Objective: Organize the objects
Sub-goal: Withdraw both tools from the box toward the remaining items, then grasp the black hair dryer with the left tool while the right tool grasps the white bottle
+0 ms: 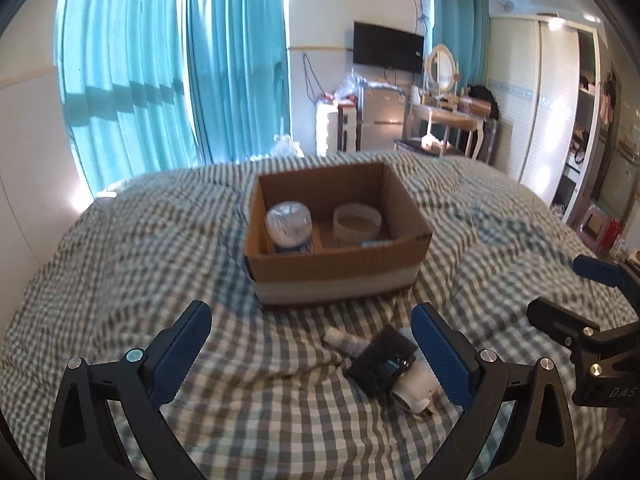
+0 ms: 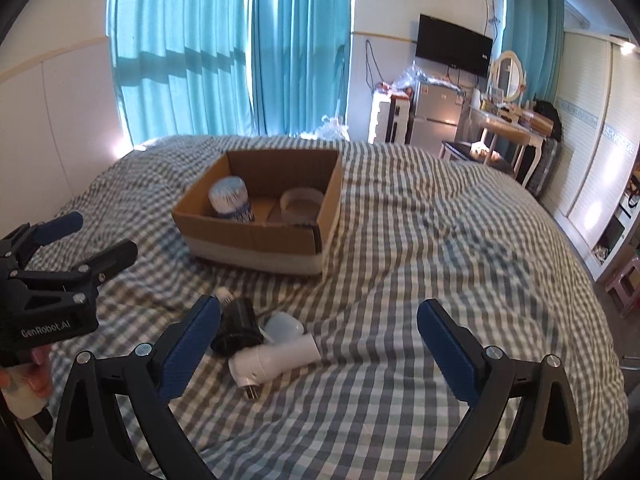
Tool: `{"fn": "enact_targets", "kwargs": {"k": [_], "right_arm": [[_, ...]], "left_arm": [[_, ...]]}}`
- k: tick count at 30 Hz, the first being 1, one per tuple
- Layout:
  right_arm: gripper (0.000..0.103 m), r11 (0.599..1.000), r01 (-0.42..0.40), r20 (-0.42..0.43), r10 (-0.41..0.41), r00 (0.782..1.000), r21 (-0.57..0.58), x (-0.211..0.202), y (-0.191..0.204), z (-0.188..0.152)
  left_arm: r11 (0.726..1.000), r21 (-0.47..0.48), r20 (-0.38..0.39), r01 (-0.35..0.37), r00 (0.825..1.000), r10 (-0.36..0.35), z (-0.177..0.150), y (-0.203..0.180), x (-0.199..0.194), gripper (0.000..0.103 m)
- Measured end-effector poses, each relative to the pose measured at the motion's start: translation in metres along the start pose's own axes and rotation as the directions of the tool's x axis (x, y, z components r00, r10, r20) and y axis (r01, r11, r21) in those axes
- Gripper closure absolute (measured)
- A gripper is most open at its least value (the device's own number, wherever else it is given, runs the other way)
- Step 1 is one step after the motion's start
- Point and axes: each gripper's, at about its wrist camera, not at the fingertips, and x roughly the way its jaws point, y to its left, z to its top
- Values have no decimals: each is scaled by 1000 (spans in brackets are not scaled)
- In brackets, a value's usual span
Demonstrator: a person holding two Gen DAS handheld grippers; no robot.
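An open cardboard box (image 1: 332,268) (image 2: 256,240) stands on the checked bed. Inside it are a cotton-swab tub (image 1: 289,226) (image 2: 232,199) and a clear tape roll (image 1: 357,224) (image 2: 301,204). In front of the box lie a black object (image 1: 382,360) (image 2: 236,326), a white plug adapter (image 1: 416,390) (image 2: 274,360), a small white tube (image 1: 344,342) (image 2: 224,294) and a translucent cap (image 2: 282,328). My left gripper (image 1: 312,356) (image 2: 90,236) is open and empty, just left of the pile. My right gripper (image 2: 320,352) (image 1: 568,292) is open and empty, over the pile.
The checked quilt (image 1: 120,280) (image 2: 460,260) covers the whole bed. Blue curtains (image 1: 172,60) hang behind it. A dresser with mirror (image 1: 440,96), a small fridge (image 1: 380,116) and a wardrobe (image 1: 540,100) stand at the far right.
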Motion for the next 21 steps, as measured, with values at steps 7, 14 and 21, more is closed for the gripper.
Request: {"fn": "enact_targets", "kwargs": {"k": [7,14,21], "right_arm": [[4,1000,22,-78,-21,997,20,43,-12,-24],[4,998,12,-127,-4,992,63,71,-22,-36],[4,994,20,-151,-5,989,103,84,-27,-44]], "left_arm": [[999,26,-128,35,991,-31,-32,-20,57,0],[995,29,-215,95,973,-87,-45,-33,94,0],[987,3,-280,161,948,-154,-49,-41,124,0]]}}
